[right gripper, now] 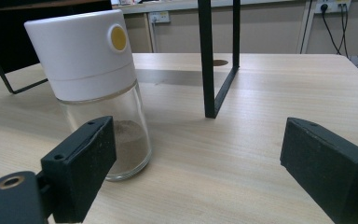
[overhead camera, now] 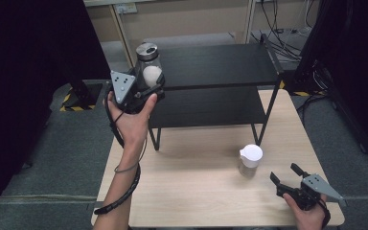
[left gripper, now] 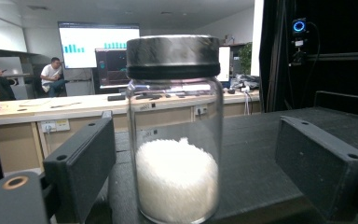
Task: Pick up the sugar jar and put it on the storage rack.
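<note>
Now the left tool (overhead camera: 149,82) stood wide open around the glass jar of white granules (left gripper: 175,140), upright on the rack's top shelf (overhead camera: 220,64), pads clear. Best withdrawn straight back, without nudging it.

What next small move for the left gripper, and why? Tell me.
Probably draw the left gripper straight back: its jaws stand open clear of the glass jar, which rests upright on the black shelf's top tier.

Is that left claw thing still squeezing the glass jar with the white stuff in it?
Apart. In the left gripper view the glass jar stands on the black shelf between the open jaws of the left gripper, with gaps on both sides.
</note>
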A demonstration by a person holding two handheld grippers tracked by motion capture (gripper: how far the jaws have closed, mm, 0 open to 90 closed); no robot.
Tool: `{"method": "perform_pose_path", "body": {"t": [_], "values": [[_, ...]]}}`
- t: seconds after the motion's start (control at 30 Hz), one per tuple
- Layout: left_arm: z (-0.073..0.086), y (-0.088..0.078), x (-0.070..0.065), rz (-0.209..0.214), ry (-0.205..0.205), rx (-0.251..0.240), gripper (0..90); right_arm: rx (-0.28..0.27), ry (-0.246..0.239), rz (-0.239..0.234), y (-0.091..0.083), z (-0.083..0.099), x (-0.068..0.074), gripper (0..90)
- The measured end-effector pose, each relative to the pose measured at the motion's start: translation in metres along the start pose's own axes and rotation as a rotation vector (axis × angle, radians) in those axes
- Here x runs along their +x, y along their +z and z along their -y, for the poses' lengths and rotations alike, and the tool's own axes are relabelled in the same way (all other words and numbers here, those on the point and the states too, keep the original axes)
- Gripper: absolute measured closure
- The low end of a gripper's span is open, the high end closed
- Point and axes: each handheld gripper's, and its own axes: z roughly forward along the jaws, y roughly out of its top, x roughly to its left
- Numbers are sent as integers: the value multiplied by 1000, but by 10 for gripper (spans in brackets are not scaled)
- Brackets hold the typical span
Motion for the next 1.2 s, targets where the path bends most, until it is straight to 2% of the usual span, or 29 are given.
{"method": "perform_pose_path", "body": {"t": [0.2, 0.5, 1.2], "values": [[9, -11, -4, 22, 14, -17, 124, 2, -4, 1, 0, 0, 0, 107], [22, -22, -10, 53, 35, -17, 124, -1, 0, 0, 0, 0, 0, 107], [64, -40, -10, 93, 27, -11, 123, 0, -3, 1, 0, 0, 0, 107]]}}
